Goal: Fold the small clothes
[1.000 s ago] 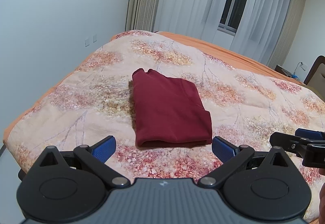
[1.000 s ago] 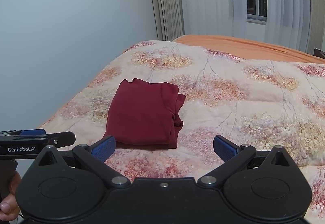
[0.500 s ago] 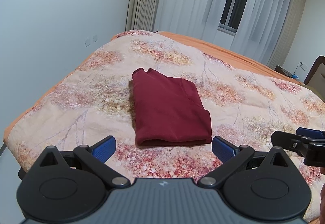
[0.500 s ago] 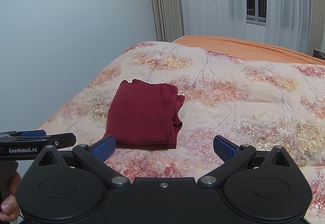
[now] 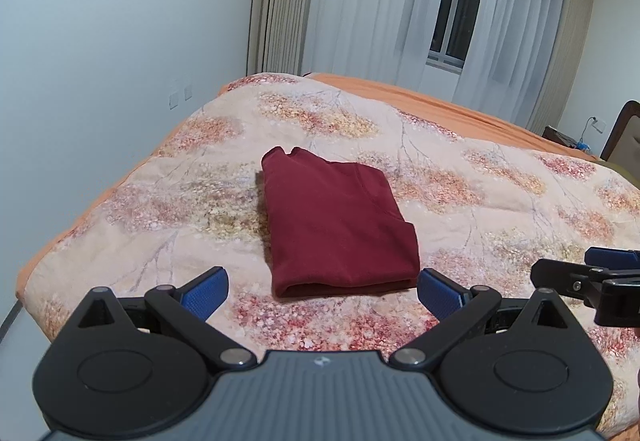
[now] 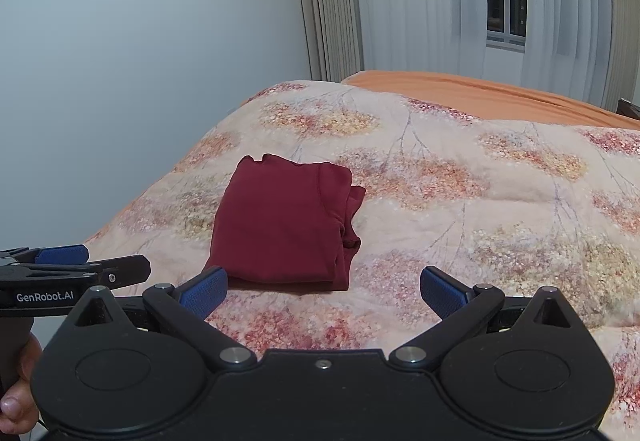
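A dark red garment (image 5: 336, 225) lies folded into a compact rectangle on the floral bedspread (image 5: 480, 201). It also shows in the right wrist view (image 6: 280, 229), with layered edges on its right side. My left gripper (image 5: 322, 291) is open and empty, held just short of the garment's near edge. My right gripper (image 6: 322, 291) is open and empty, also just in front of the garment. Each gripper shows at the side of the other's view: the right gripper (image 5: 584, 273) and the left gripper (image 6: 80, 265).
The bedspread's left edge (image 5: 80, 233) drops off near a pale wall. An orange sheet (image 6: 480, 89) covers the far end of the bed. Curtains and a window (image 5: 452, 21) stand behind. A chair and a small stand (image 5: 616, 137) are at far right.
Both grippers have drifted very slightly back from the garment. The garment has not moved and both grippers stay open.
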`<state>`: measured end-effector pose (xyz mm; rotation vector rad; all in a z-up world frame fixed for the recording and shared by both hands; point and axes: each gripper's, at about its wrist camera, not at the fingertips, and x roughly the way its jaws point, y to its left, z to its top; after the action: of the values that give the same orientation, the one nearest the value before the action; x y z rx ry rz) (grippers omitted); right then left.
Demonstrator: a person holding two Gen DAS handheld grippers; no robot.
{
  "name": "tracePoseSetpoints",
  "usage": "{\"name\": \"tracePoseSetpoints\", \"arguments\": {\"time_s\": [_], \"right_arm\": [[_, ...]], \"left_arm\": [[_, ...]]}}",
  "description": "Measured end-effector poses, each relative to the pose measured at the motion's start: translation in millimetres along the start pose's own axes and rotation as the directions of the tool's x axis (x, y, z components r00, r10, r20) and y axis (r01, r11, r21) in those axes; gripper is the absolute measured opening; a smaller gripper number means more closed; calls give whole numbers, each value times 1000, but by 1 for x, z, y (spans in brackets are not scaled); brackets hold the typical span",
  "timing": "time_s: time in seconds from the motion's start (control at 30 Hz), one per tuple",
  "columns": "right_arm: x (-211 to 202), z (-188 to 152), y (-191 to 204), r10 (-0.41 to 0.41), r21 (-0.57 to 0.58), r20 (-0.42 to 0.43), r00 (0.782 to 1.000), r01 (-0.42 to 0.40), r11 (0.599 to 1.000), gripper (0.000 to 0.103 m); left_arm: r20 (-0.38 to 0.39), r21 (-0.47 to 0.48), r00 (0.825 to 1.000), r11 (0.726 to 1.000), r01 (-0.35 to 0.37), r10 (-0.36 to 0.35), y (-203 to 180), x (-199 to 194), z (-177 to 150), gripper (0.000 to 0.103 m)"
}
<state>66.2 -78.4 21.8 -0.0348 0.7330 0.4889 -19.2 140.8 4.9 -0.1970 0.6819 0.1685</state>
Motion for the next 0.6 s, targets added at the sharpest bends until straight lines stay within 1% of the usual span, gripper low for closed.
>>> {"name": "tracePoseSetpoints", "arguments": {"time_s": [0.2,0.27,0.43,0.6], "right_arm": [[-1,-1,-1,-3,7,1,1000,3,1000,102],[-1,-1,-1,-4,8,2,1000,4,1000,102],[-2,-1,-2,-5,8,4,1000,4,1000,102],[-3,-1,-2,-4,7,6,1000,4,1000,102]], "left_arm": [[10,-2,999,1000,30,-30,1,-2,-1,103],[18,-13,998,998,55,-55,3,-2,-2,103],[22,-4,999,999,35,-35,1,-3,-3,102],[30,-46,995,995,94,-92,9,-4,-3,102]]}}
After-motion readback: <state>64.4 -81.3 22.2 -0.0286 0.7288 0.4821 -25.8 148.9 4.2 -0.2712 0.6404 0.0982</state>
